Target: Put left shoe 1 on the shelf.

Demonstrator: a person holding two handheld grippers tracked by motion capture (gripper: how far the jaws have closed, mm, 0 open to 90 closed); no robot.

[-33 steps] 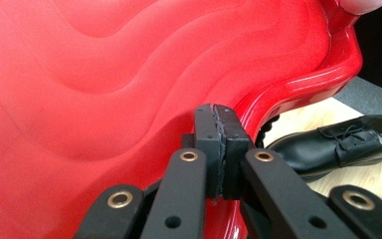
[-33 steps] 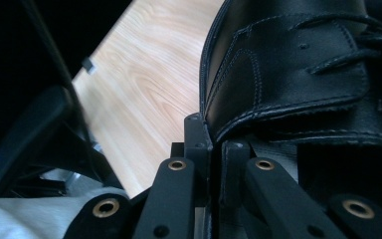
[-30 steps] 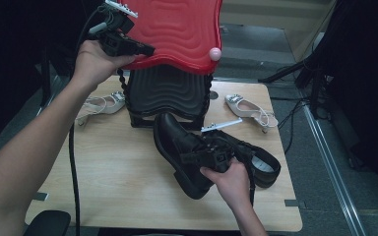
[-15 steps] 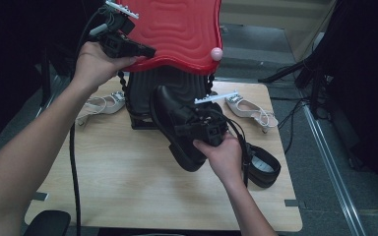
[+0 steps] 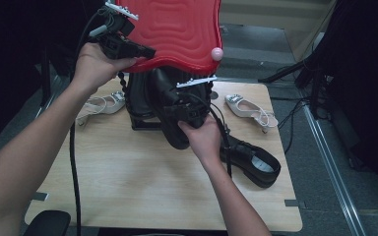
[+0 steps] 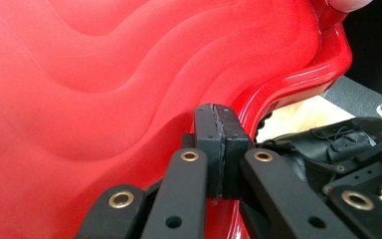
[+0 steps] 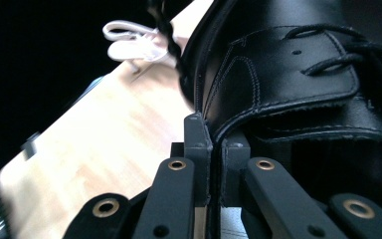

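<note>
Across the far edge of the tabletop (image 5: 128, 196), a red lid (image 5: 177, 29) with a wavy surface stands raised over a black box (image 5: 140, 101) whose base sits near the middle of that far edge. A small pink knob (image 5: 217, 53) sticks out at the lid's lower right corner. The left gripper (image 5: 145, 50) is clamped on the lid's lower rim and holds it up; in the left gripper view the two pads (image 6: 219, 149) meet on the thin red rim (image 6: 258, 107) with no gap between them.

Just in front of the box, lifted off the tabletop, hangs a black lace-up shoe (image 5: 165, 105), tilted with its sole toward the near left. The right gripper (image 5: 189, 112) grips it at the opening; in the right gripper view its jaws pinch the stitched leather edge of the shoe (image 7: 288, 74), one pad (image 7: 197, 144) outside and the other inside the shoe. The right hand (image 5: 204, 140) comes up from the near edge, with a cable trailing from the gripper.

A second black shoe (image 5: 253, 160) lies on its sole near the right edge of the tabletop, just beside the right wrist. A white heeled sandal (image 5: 248, 109) lies toward the far right corner, well apart from the box. Another white sandal (image 5: 101, 104) lies near the far left corner, just left of the box, under the left forearm.
</note>
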